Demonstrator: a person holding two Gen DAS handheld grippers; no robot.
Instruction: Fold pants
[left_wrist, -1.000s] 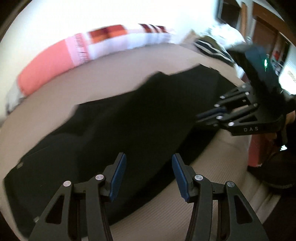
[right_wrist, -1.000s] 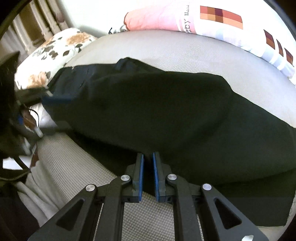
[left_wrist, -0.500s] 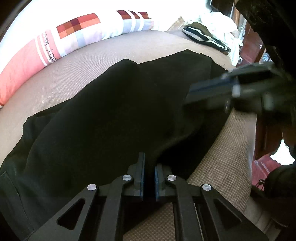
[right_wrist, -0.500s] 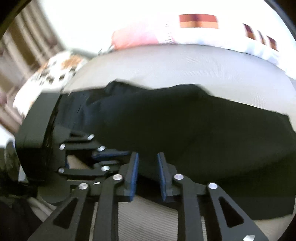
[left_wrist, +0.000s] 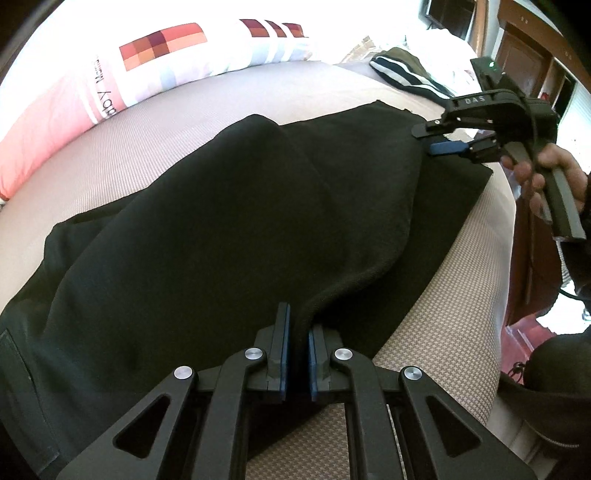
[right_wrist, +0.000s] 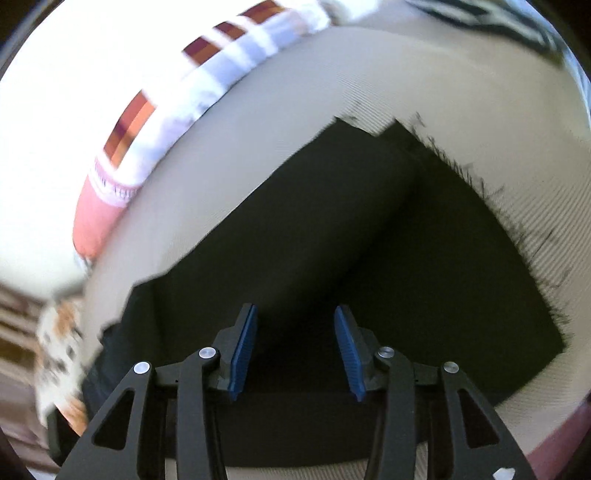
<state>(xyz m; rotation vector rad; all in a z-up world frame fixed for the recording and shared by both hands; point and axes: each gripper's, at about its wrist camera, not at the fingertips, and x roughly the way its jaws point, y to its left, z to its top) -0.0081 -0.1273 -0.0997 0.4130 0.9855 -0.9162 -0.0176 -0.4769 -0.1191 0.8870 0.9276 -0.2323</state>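
Black pants (left_wrist: 229, 229) lie across a beige bed (left_wrist: 147, 147), one leg laid over the other. My left gripper (left_wrist: 297, 325) is shut on a raised fold of the pants' near edge. In the left wrist view my right gripper (left_wrist: 437, 142) hovers by the leg ends at the far right, a hand (left_wrist: 543, 173) holding it. In the right wrist view the right gripper (right_wrist: 295, 325) hangs over the pants (right_wrist: 369, 258), its jaws opening. Black cloth lies below them, and no pad presses on it. The frayed leg hems (right_wrist: 480, 192) show at the right.
A long pink and white pillow (left_wrist: 110, 96) with colour squares lies along the far side of the bed. A dark striped garment (left_wrist: 406, 70) sits at the far right corner. A floral pillow (right_wrist: 59, 350) is at the left. Wooden furniture (left_wrist: 524, 55) stands beyond the bed.
My left gripper closed on the pants' edge and has held still since. My right gripper let go, rolled and swung right to the leg ends, its jaws widening.
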